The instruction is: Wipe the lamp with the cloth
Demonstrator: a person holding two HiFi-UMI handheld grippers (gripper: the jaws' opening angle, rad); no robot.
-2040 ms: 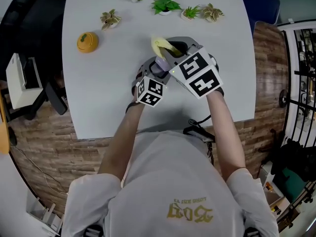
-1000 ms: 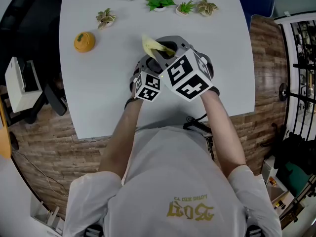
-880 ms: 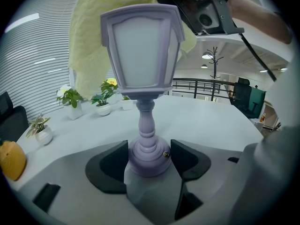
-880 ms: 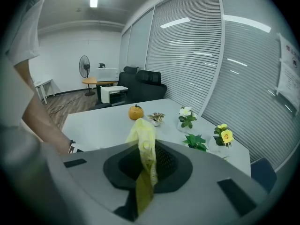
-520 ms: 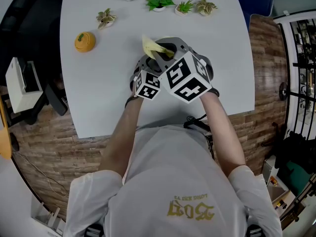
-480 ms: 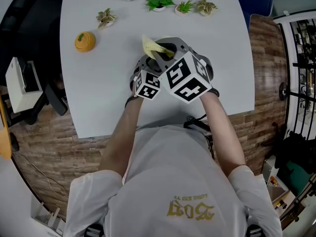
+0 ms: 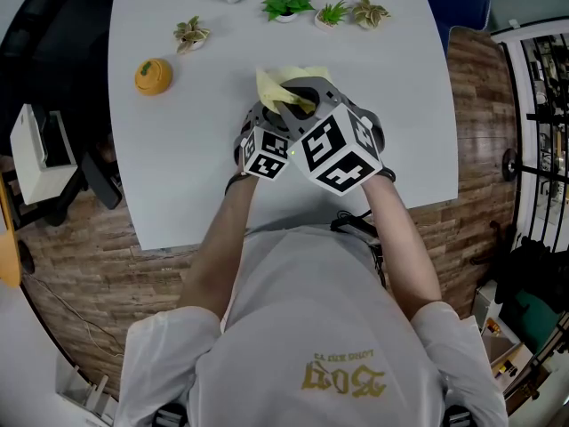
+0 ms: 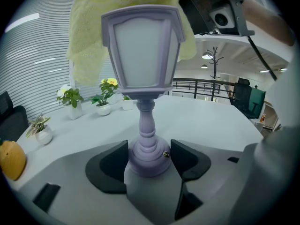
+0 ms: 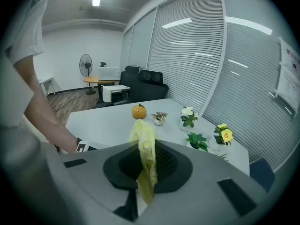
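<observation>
one lilac lantern-shaped lamp (image 8: 143,55), one pale yellow knitted cloth (image 7: 277,85), five small potted plants (image 7: 286,5), one orange pumpkin-shaped ornament (image 7: 153,75).

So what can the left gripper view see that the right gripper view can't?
Only the left gripper view shows the purple lamp, its base squeezed in the left claw, and a coat stand far behind. Only the right gripper view shows the right claw pinching the yellow cloth, plus a fan and a person's arm. Both show the cloth, the orange ornament, the little potted plants and the white table.
</observation>
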